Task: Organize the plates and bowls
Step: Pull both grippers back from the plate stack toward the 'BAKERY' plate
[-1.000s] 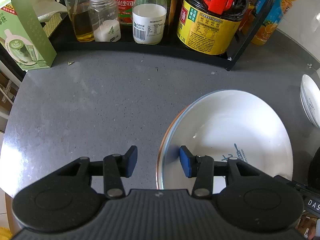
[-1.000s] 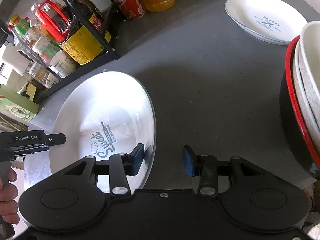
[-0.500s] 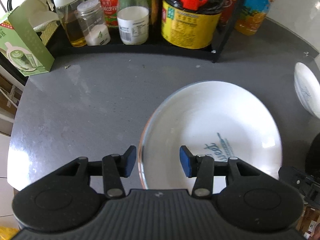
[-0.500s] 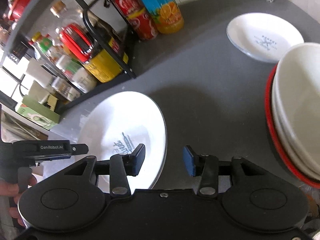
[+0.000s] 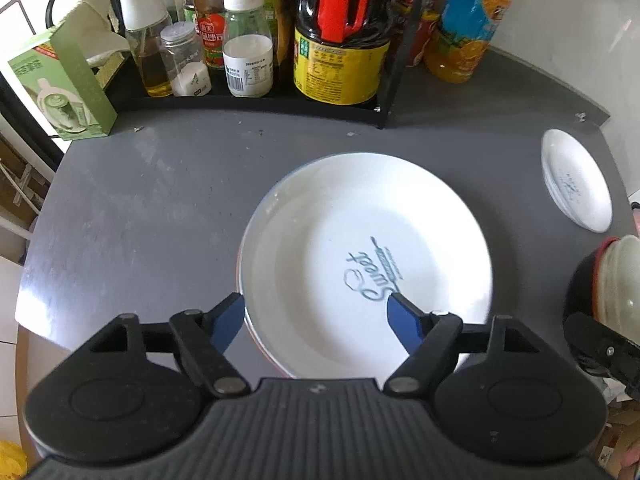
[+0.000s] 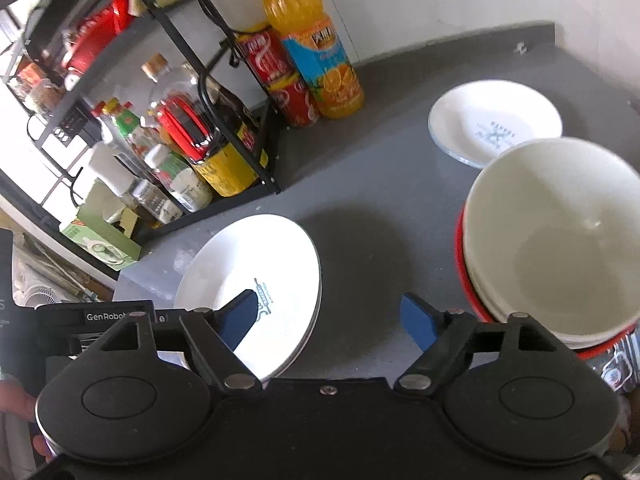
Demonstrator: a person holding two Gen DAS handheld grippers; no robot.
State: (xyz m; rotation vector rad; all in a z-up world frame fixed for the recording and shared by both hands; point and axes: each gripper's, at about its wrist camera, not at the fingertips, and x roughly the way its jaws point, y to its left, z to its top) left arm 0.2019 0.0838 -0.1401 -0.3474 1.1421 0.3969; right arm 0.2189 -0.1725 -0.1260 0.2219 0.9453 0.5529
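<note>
Broadly, countertop (image 5: 168, 208): I saw a dark grey surface carrying all the crockery, with the condiment rack (image 5: 256, 100) along its 12 o'clock edge in the left wrist view, so I judged the middle was the working space.
Bowl stack (image 6: 560, 240): at 3 o'clock in the right wrist view, cream bowls sat nested inside a red-rimmed one, already grouped; I took that to be the bowls' gathering spot.
Large plate (image 5: 368, 264): it lay flat at the centre of the left wrist view, white and glossy, with blue script reading "Sweet" in the well. A thin orange-tinted rim showed under its 9 o'clock edge, so I judged it rested on another plate, though I could not tell how many.
Small plate (image 6: 496, 124): white, with a faint blue mark, it sat alone at 1 o'clock in the right wrist view, just behind the bowls; I judged it not yet stacked.
Left gripper (image 5: 316, 320): its jaws were opening, spread wide either side of the large plate's near rim, the pads pressing on nothing.
Right gripper (image 6: 330, 318): its jaws were also opening, wide apart over bare counter beside the large plate's right edge, holding nothing.
</note>
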